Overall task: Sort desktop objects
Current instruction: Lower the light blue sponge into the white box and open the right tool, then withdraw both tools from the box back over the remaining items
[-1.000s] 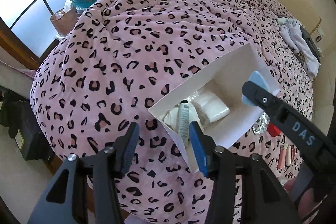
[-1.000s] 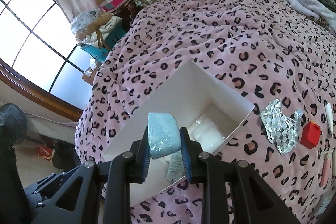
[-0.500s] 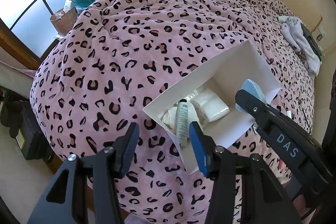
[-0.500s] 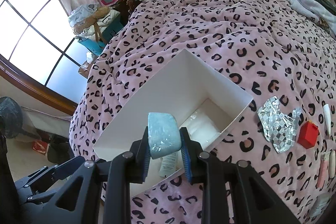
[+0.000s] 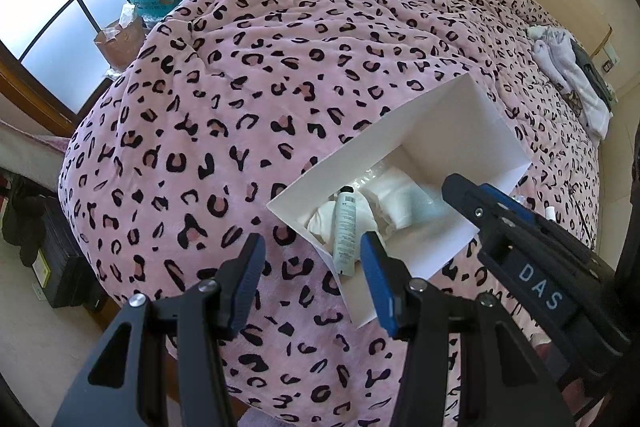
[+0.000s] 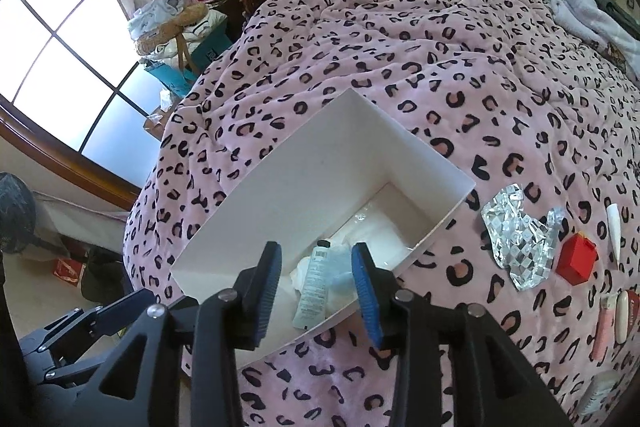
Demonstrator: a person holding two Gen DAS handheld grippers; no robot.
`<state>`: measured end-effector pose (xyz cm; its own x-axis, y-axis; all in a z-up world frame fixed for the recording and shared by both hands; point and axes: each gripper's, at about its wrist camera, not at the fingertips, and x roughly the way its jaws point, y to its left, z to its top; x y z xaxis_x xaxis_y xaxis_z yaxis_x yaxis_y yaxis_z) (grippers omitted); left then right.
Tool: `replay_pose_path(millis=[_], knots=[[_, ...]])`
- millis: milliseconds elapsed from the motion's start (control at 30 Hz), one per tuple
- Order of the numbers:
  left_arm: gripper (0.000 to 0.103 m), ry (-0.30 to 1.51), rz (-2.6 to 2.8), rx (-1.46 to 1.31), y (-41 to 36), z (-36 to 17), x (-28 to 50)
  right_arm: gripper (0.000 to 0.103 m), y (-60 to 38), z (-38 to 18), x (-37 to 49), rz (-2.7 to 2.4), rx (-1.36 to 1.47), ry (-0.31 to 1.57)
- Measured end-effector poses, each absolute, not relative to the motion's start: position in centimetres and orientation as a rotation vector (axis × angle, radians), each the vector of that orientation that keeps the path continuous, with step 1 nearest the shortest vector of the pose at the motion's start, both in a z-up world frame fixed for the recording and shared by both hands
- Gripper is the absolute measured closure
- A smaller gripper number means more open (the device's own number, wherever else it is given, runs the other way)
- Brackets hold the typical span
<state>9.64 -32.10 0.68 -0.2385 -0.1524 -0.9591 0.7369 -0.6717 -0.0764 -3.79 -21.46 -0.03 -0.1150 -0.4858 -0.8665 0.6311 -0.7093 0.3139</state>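
Note:
A white open box (image 5: 460,115) (image 6: 328,155) lies on the pink leopard-print blanket. Inside it are a grey tube (image 5: 346,227) (image 6: 314,287), white packets (image 5: 394,193) and a light blue pack (image 5: 430,205) (image 6: 340,283), blurred. My right gripper (image 6: 316,281) is open and empty just above the box's near end; it also shows in the left wrist view (image 5: 480,195). My left gripper (image 5: 310,273) is open and empty, in front of the box's near left corner.
To the right of the box lie a silver foil wrapper (image 6: 516,239), a red cube (image 6: 576,259), a white tube (image 6: 614,227) and pink tubes (image 6: 608,319). White clothes (image 5: 568,75) lie at the far right. Clutter and a window stand beyond the bed's left edge.
My right gripper has opened and let go of the light blue pack, which has dropped into the box. The left gripper has stayed open and hardly moved.

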Motion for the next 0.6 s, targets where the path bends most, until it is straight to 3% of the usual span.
replay_pose_path(millis=[333,600], knots=[[0.053,0.694,-1.994,1.433,-31.2,1.7,8.9,0.064,-17.1,6.3,-3.2,-2.004,1.282,0.046],[0.053,0.61,-2.094,1.475,-27.2,3.0,6.2,0.062,-10.0,5.2,-2.7,-2.103,1.372,-0.05]])
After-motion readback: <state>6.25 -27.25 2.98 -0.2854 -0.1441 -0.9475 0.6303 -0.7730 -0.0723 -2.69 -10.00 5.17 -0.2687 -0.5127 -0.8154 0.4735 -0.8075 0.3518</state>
